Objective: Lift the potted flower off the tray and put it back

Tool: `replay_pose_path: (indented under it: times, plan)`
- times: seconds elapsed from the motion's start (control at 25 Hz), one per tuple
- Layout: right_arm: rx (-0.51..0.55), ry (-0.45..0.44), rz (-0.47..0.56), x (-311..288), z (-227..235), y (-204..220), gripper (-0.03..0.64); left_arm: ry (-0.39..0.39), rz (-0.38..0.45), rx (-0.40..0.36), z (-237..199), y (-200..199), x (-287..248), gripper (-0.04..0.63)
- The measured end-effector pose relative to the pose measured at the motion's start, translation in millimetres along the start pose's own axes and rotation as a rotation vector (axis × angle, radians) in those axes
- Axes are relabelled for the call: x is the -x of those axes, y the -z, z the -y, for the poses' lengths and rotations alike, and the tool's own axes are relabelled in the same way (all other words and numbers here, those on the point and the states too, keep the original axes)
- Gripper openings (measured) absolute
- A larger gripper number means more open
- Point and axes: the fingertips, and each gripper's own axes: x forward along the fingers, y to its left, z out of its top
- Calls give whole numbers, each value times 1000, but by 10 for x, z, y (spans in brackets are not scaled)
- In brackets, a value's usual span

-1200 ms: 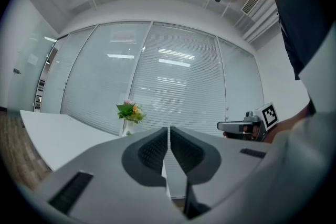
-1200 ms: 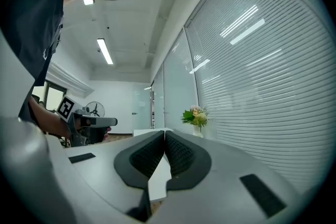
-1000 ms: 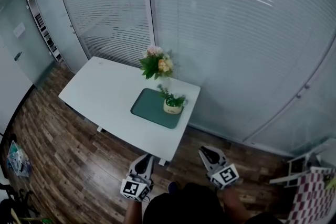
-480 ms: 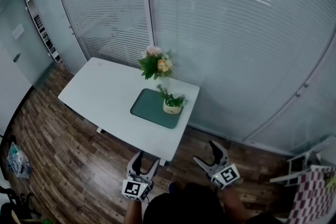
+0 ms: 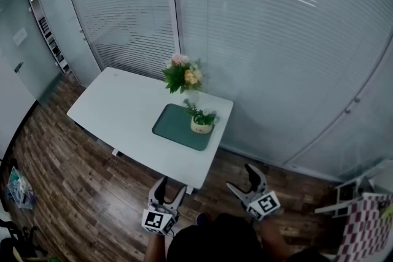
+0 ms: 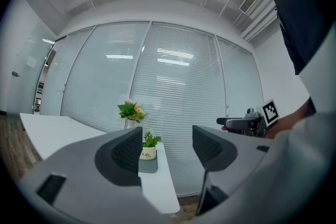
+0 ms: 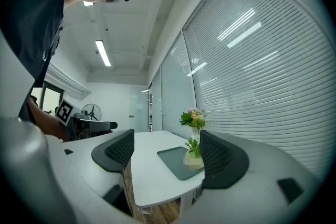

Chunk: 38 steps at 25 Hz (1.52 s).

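Standing in its small white pot, the potted flower (image 5: 202, 121) was found on the right-hand part of the dark green tray (image 5: 174, 126), upright and touched by nothing. The tray was laid flat on the white table (image 5: 116, 108), towards that table's right end. A vase of flowers (image 5: 183, 75) was placed just beyond the tray, at the table's far edge by the glass wall with its blinds.

Both grippers were held well apart from the table, on its near side and over the wooden floor (image 5: 67, 178). The left gripper (image 5: 171, 188) had just been opened, and its jaws were seen wide apart with nothing between them. The right gripper (image 5: 239, 178) had likewise just been opened, its jaws spread and empty. In each gripper view the table and the pot were seen only far off through the gap.

As far as could be judged, no part of the task was under way. The pot was seated on the tray and no grip had been taken. The whole sequence was judged to remain. The table was to be approached, the pot was to be clasped at its sides and raised clear of the tray, and then it was to be set down on the tray again and released.
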Motion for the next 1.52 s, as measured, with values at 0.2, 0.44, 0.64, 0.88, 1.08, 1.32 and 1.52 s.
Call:
replay_pose_path:
  times: [0.2,0.44,0.64,0.88,1.08,1.32,1.52]
  plan:
    - [0,6,12,-21,-26,11,357,26,-4,3,-7,12,-18,278]
    - [11,14,-35,10,-71,50,357,58,11,20,11,-40,2,277]
    - [-7,37,-73,35,-78,75,357,74,3,11,21,-30,3,276]
    - [-12,38,-60,4,-78,75,357,83,0,15,-18,-25,-11,276]
    - [-20,49,10,-37,-62,-70,357,89,-13,10,-61,-6,-61,276]
    - [-16,51,-6,-111,77,-4,357,97,-19,4,-72,15,-216,276]
    - [13,36,-65,-211,205,74,357,98,-70,-14,-93,2,-376,276]
